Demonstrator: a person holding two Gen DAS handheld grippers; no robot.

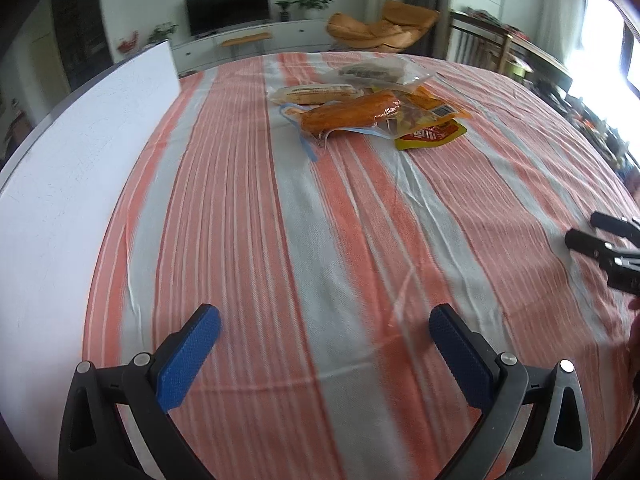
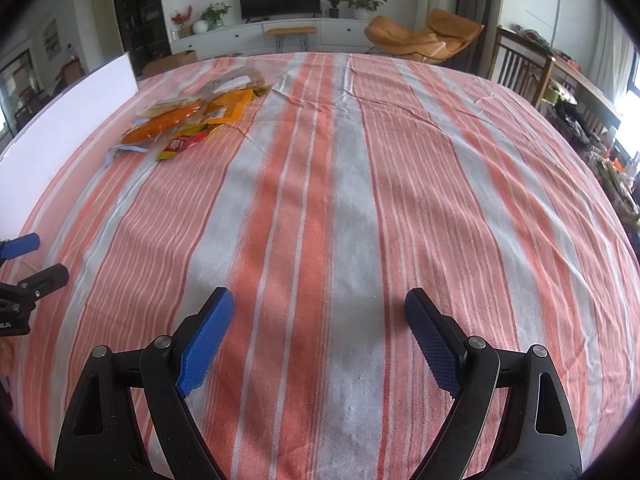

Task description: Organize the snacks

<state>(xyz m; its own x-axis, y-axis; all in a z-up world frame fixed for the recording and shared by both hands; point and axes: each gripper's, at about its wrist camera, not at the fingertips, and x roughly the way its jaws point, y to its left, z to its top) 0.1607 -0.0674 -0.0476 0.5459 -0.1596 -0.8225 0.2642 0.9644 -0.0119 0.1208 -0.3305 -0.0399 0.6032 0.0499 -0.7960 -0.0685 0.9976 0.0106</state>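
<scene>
Left wrist view: our left gripper (image 1: 325, 326) gapes wide and empty, while the snack packets (image 1: 362, 110) lie heaped at twelve o'clock, awaiting sorting.

Right wrist view: our right gripper (image 2: 319, 310) hangs equally wide and empty, poised; the snack packets (image 2: 192, 120) sit at eleven o'clock.

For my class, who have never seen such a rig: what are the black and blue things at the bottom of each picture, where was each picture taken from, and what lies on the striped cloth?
A person holds one pinching tool in each hand; a camera on each looks along its fingers. The left wrist view shows the left tool, open and empty. The right wrist view shows the right tool, also open and empty. On the striped tablecloth lies a pile of snack packets, untouched, beside a white board.
</scene>
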